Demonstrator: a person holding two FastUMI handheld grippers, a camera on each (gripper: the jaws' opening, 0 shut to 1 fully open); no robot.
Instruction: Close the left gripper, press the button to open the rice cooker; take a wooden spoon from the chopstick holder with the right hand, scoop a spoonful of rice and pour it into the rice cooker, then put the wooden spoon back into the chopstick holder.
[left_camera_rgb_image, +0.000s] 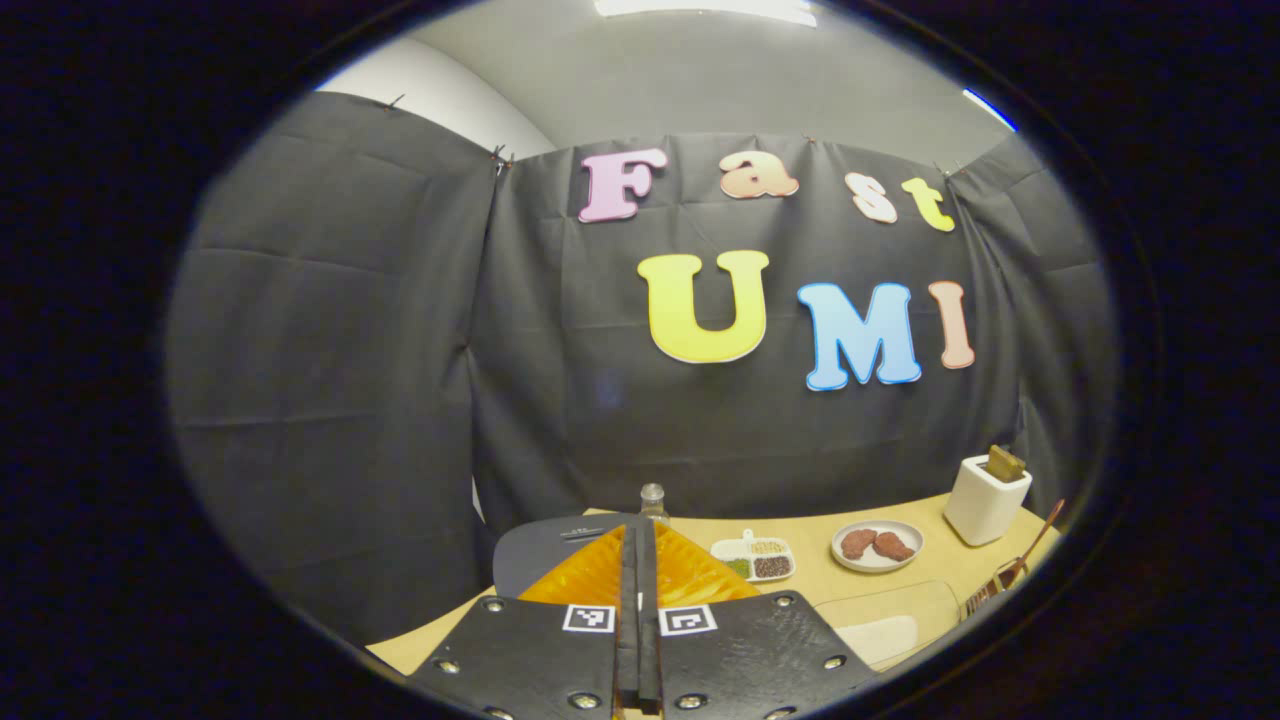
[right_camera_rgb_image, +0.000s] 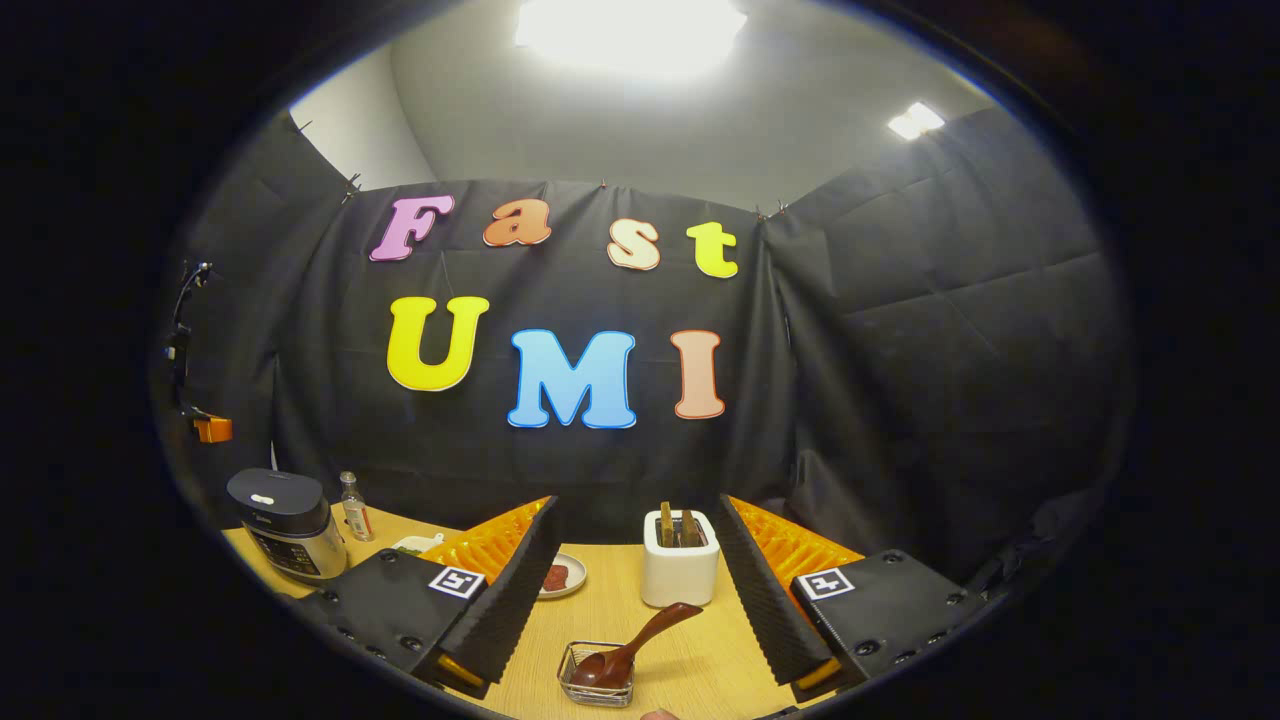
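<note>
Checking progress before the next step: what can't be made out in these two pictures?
- Rice cooker, right gripper view: lid looks down; its button is too small to tell.
- Left gripper view: left gripper hides the cooker.
- Chopstick holder: contents unclear.
- Wooden spoon: bowl's load unreadable.

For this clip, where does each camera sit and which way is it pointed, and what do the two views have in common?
Left gripper view: rides on the left gripper, fingers together, above the table's left part, facing the back wall across the rice cooker.
Right gripper view: rides on the right gripper, fingers apart, facing the white chopstick holder and a wooden spoon resting in a small basket.
Shared: table, chopstick holder, rice cooker, bottle, plate.
</note>
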